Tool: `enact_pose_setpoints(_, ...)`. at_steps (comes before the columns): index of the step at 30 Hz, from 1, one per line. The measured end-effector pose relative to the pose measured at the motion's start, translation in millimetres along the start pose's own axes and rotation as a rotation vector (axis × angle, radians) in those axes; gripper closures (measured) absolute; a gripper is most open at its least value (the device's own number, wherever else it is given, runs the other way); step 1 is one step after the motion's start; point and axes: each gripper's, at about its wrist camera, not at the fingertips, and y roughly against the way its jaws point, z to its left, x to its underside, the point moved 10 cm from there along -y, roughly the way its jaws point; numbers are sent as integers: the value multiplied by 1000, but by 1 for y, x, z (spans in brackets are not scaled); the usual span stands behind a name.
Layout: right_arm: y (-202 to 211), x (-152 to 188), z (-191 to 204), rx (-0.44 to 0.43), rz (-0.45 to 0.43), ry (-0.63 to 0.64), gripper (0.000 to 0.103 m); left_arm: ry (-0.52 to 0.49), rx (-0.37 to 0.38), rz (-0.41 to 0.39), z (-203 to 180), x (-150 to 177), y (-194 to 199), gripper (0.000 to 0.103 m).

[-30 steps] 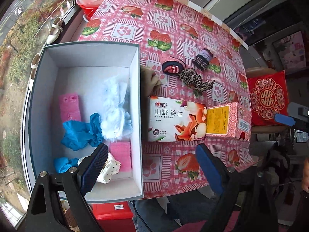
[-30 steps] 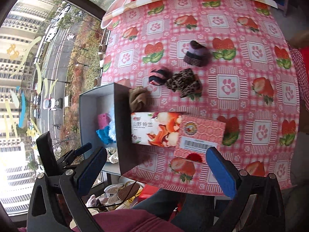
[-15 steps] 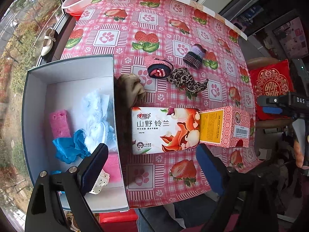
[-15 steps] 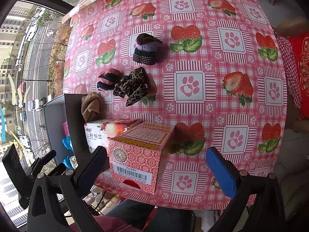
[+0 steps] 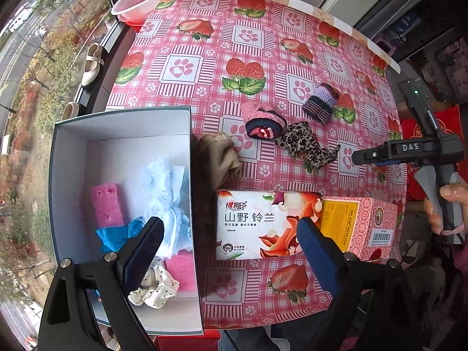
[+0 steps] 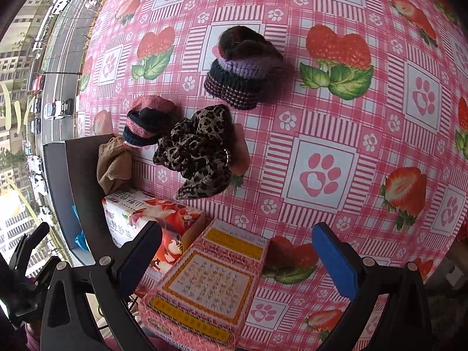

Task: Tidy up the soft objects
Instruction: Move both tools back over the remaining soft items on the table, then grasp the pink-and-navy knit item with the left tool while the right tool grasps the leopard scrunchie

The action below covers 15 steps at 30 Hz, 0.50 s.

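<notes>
On the strawberry tablecloth lie a leopard-print scrunchie (image 6: 197, 152) (image 5: 305, 144), a purple knit roll (image 6: 239, 67) (image 5: 320, 102), a pink and navy sock roll (image 6: 147, 121) (image 5: 264, 122) and a beige cloth (image 6: 114, 163) (image 5: 219, 152) against the box wall. The open grey box (image 5: 70, 134) holds pink sponges (image 5: 106, 204), blue cloths and a dotted scrunchie (image 5: 155, 288). My left gripper (image 5: 228, 248) is open above the box's right wall. My right gripper (image 6: 237, 260) is open above the pink carton, short of the scrunchie.
A floral tissue pack (image 5: 266, 225) and a pink carton (image 5: 359, 222) lie side by side near the table's front edge. A pink basin (image 5: 137, 3) stands at the far left corner. The window is to the left.
My right gripper has moved forward and down over the table toward the scrunchie. My left gripper has shifted right, away from over the box. Both stay open.
</notes>
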Motion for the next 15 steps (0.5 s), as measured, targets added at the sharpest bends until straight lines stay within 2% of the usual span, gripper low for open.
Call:
enact_pose_setpoints(5,-40,-32,7,43,50,94,0,29,-38,6,7,-12,-3,9)
enact_pose_setpoints(9,-73,-40,4,110,116,187,0,35,-44,6,-1,-29,-13,9)
enact_pose_setpoints(11,-75,-42,3,124,92,195,0,22,-44,4,-11,-43,-23,9)
enact_pose_setpoints(14,-67,-46,-15,232,30,191,0,13,-24,23,-28,-65,-47,9)
enact_pose_setpoints(15,-64,-44,-21,227,14,167,0,9,-21,27,-34,-73,-56,9)
